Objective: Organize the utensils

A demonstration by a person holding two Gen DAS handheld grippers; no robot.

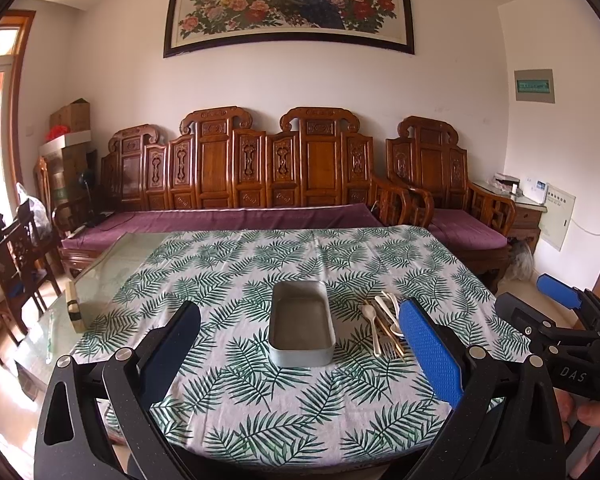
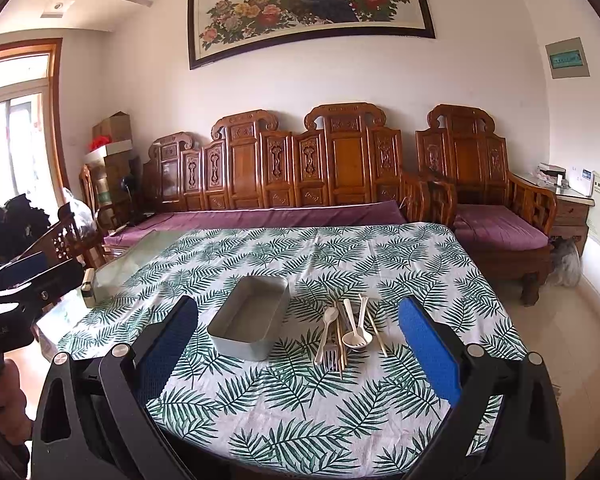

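A grey metal rectangular tin (image 1: 302, 326) (image 2: 250, 328) stands empty on the leaf-patterned tablecloth (image 1: 260, 264) (image 2: 280, 396). Just right of it lies a pile of utensils (image 1: 382, 326) (image 2: 346, 334): cream spoons, a fork and chopsticks, overlapping. My left gripper (image 1: 300, 344) hovers open above the near table edge, facing the tin, nothing between its fingers. My right gripper (image 2: 298, 340) is open too, held near the front edge, with the tin and the pile ahead between its fingers. The right gripper (image 1: 560, 312) also shows at the right edge of the left wrist view.
A small wooden block with a dark band (image 1: 74, 308) (image 2: 88, 288) stands on the bare glass at the table's left. A carved wooden sofa (image 1: 236, 168) with purple cushions runs behind the table. Dark chairs (image 1: 12, 256) crowd the left side.
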